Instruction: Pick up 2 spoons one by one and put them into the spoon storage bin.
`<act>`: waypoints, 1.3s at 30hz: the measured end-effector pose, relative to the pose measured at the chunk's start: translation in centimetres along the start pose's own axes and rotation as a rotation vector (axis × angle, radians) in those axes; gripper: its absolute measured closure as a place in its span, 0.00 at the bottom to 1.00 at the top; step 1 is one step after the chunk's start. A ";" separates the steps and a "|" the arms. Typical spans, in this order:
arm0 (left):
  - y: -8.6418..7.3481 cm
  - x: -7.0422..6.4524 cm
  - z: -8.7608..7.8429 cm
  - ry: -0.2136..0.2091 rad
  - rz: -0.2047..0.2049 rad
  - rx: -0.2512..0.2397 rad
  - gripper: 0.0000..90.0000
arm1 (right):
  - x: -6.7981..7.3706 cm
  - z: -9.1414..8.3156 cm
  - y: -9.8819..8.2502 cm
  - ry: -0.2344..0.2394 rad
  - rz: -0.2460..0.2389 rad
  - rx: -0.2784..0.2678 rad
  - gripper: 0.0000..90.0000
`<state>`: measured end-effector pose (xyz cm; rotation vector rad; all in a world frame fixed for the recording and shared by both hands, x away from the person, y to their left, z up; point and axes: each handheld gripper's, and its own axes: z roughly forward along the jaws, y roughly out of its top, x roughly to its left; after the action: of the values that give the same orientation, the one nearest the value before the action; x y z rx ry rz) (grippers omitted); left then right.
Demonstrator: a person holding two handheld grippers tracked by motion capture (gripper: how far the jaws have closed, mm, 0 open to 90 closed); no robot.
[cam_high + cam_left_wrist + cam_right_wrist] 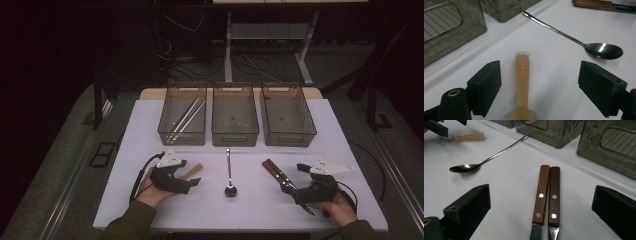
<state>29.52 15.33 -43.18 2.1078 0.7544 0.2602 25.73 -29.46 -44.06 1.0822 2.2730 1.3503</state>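
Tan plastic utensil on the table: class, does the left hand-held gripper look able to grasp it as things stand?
Probably yes. The left hand-held gripper stands open with the tan plastic utensil lying lengthwise between its pads, nothing touching it; the spoon lies apart to one side.

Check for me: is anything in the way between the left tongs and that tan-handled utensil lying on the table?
Nothing visible. The left tongs stand open with the tan-handled utensil lying bare on the table between the jaws, neither pad touching it. The spoon lies off to the side.
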 end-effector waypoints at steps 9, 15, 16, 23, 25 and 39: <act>0.2 0.7 0.5 0.011 0.001 0.027 0.27 | 0.1 0.0 0.0 0.002 -0.001 0.003 0.02; 0.3 1.1 1.1 0.014 0.005 0.044 0.37 | 0.0 0.1 0.0 0.004 -0.006 0.005 0.02; 0.4 1.2 1.2 0.015 0.005 0.050 0.39 | 0.0 0.1 0.0 0.005 -0.007 0.006 0.02; 0.7 1.6 2.0 0.009 0.012 0.086 0.52 | 0.0 0.1 0.0 0.002 -0.006 0.009 0.02; 0.8 1.7 2.2 0.007 0.017 0.097 0.54 | 0.0 0.1 0.0 0.001 -0.005 0.010 0.02; 1.2 2.0 3.1 -0.007 0.025 0.151 0.66 | -0.1 0.2 -0.1 0.002 0.000 0.013 0.02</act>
<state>32.92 13.92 -44.33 2.2600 0.7647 0.2145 25.87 -29.44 -44.23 1.0854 2.2866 1.3388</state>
